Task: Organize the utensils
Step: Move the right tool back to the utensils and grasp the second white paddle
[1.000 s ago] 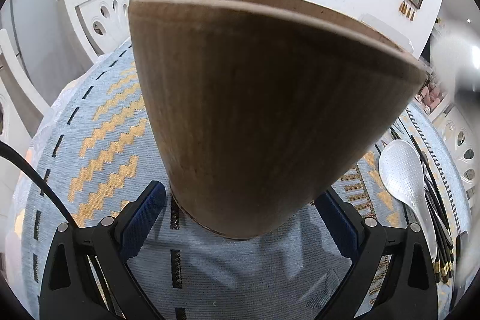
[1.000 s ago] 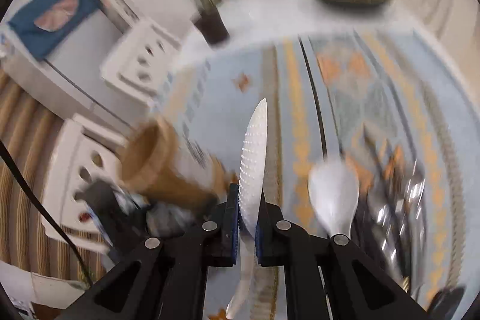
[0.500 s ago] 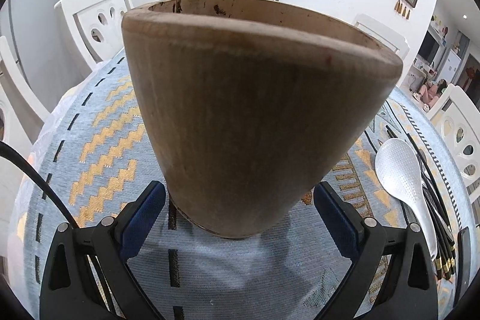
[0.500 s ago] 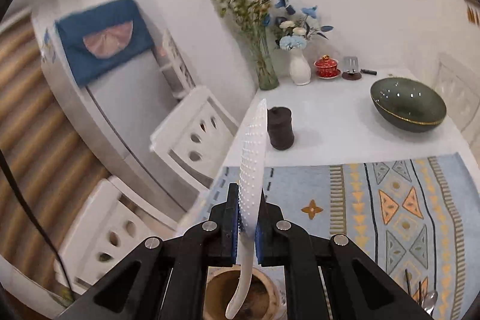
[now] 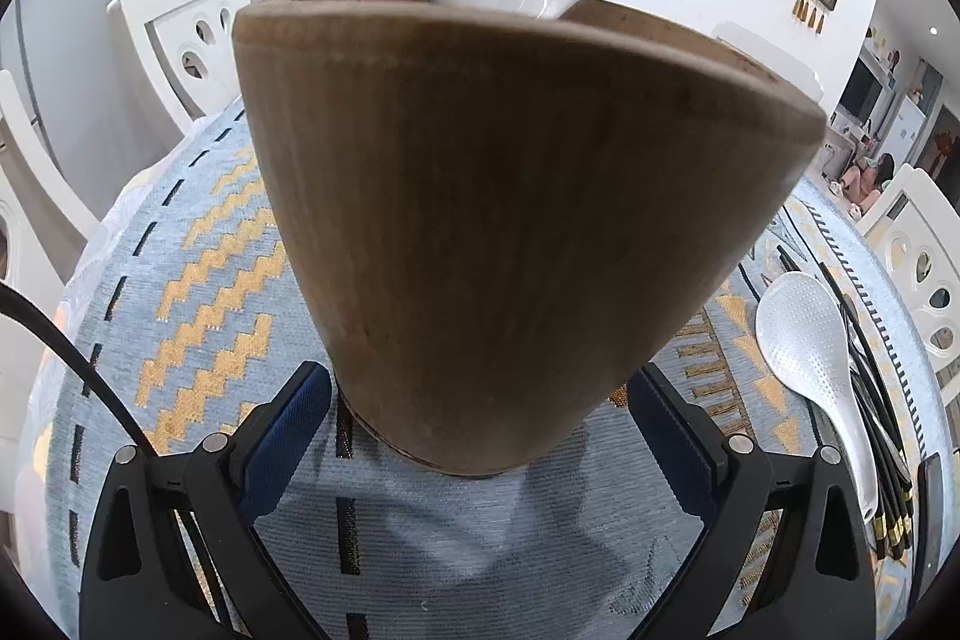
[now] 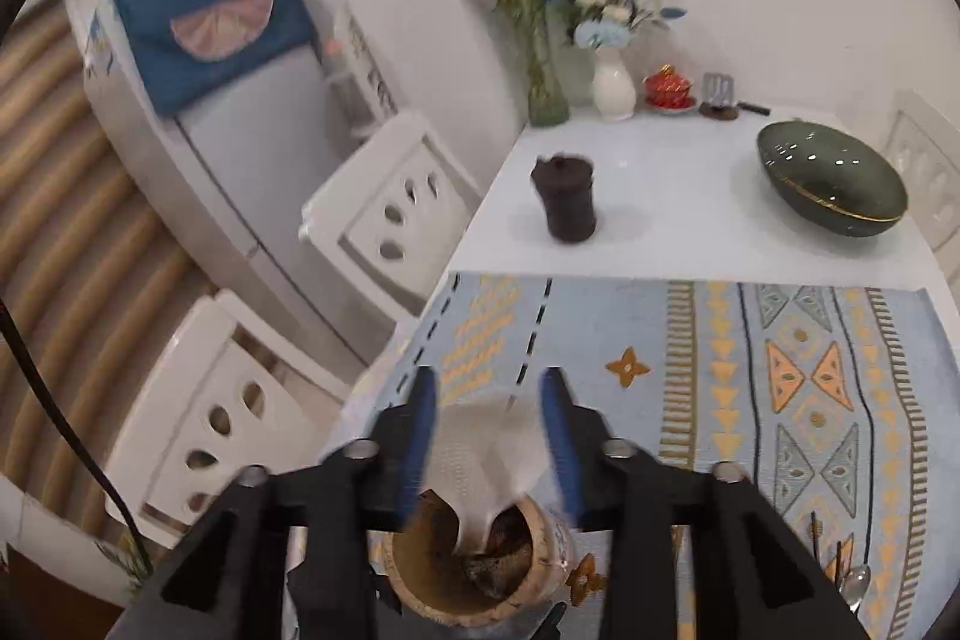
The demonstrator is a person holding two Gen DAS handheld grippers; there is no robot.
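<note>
Room is tight: my left gripper (image 5: pixel 480 436) hugs one wooden cup (image 5: pixel 510 232); my right gripper (image 6: pixel 489 436), just opened, drops one white spoon (image 6: pixel 492 454) inside.

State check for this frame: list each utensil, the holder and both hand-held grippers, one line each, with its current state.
Wooden holder: upright on the mat, between the left pads.
White rice paddle: handle down in the holder, blurred, free of the pads.
Second rice paddle: lying on the mat.
Chopsticks: lying beside it.
Left hand-held gripper: around the holder's base; contact unclear.
Right hand-held gripper: jaws just opened.
</note>
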